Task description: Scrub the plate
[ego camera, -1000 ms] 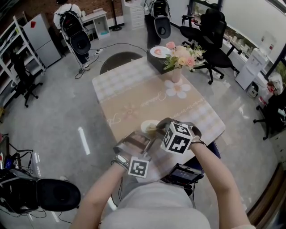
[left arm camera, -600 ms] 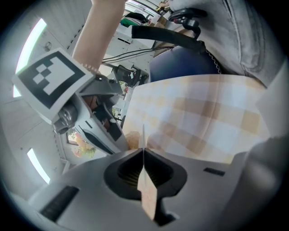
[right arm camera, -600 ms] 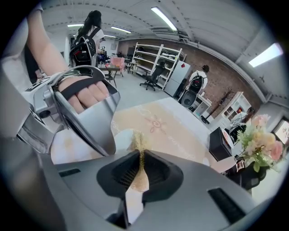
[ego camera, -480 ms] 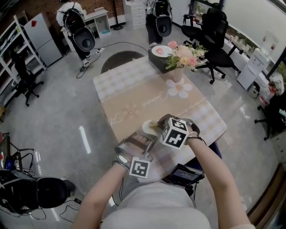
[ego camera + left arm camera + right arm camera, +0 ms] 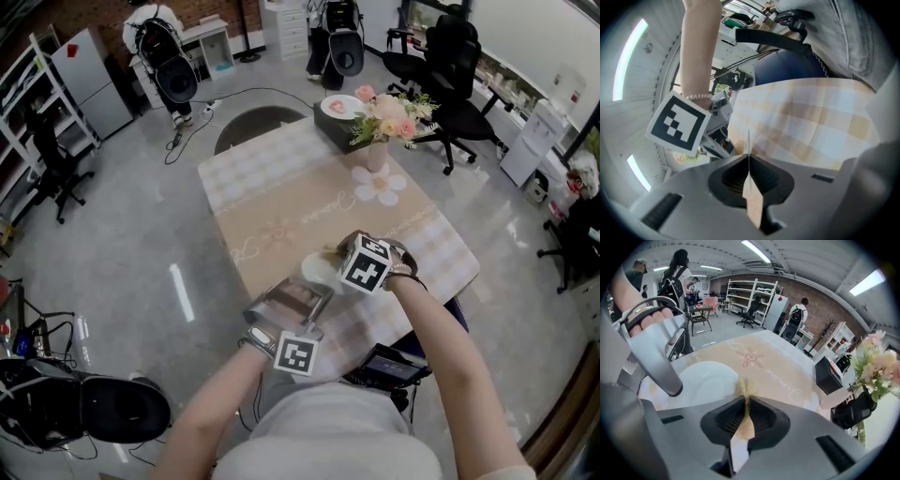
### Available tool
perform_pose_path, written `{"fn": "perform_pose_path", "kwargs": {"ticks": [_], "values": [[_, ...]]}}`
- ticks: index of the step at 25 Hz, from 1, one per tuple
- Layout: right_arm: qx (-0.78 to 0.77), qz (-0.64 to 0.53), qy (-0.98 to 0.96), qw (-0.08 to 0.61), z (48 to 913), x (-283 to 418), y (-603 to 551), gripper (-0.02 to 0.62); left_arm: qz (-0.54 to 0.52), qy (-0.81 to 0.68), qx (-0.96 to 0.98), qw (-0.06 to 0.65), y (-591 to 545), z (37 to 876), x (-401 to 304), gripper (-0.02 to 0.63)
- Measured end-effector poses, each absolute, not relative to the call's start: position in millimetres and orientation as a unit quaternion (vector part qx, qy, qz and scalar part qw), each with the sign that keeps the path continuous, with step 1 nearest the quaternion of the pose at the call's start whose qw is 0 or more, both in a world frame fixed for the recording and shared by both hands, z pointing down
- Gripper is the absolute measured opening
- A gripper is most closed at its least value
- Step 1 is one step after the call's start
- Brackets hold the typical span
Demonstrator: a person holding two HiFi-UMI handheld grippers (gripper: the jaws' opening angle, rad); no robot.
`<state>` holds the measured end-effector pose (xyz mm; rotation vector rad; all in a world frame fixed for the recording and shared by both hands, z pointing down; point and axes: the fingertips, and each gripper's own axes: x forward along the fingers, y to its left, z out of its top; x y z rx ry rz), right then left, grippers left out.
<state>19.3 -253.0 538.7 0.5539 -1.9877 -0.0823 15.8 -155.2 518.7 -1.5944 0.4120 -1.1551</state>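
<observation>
One cloth-covered table (image 5: 281, 202) carries everything: the white plate (image 5: 317, 270) lies close to the table's near edge, well apart from the flowers (image 5: 386, 117) at its far side. Over that near edge the left gripper (image 5: 749, 161) is pinched tight on a thin pale edge — the plate's rim, I judge — while the right gripper (image 5: 746, 401) is clamped on a yellowish scrubber (image 5: 745, 386) whose tip shows right at the plate's edge. Scrubbing looks under way; the next move calls for sweeping the scrubber across the plate's face with the rim held steady.
</observation>
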Motion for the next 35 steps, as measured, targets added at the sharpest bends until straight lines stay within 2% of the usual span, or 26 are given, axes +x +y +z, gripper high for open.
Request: {"fn": "perform_pose_path", "kwargs": {"ticks": [10, 15, 21, 26, 29, 32, 35], "values": [[0.271, -0.01, -0.822, 0.501, 549.0, 31.2, -267.1, 0.037, -0.486, 0.175, -0.673, 0.53, -155.5, 518.9, 15.6, 0.017], [0.264, 0.024, -0.858, 0.44, 520.1, 24.0, -260.1, 0.037, -0.501, 0.133, -0.72, 0.462, -139.0, 544.4, 12.9, 0.017], [0.194, 0.044, -0.895, 0.399, 481.1, 6.1, -223.5, 0.037, -0.498, 0.137, -0.716, 0.47, -140.9, 540.2, 13.8, 0.017], [0.14, 0.011, -0.895, 0.424, 474.6, -2.4, -191.9, 0.037, -0.491, 0.158, -0.691, 0.507, -149.6, 526.0, 14.5, 0.017], [0.118, -0.019, -0.885, 0.449, 478.6, -6.0, -179.2, 0.037, -0.495, 0.141, -0.712, 0.478, -142.1, 535.9, 15.1, 0.017], [0.11, -0.057, -0.871, 0.475, 485.1, -6.9, -177.3, 0.037, -0.487, 0.162, -0.685, 0.516, -151.0, 522.5, 16.3, 0.017], [0.111, -0.079, -0.864, 0.485, 489.1, -10.6, -180.5, 0.037, -0.499, 0.132, -0.714, 0.473, -138.7, 540.1, 15.2, 0.017]]}}
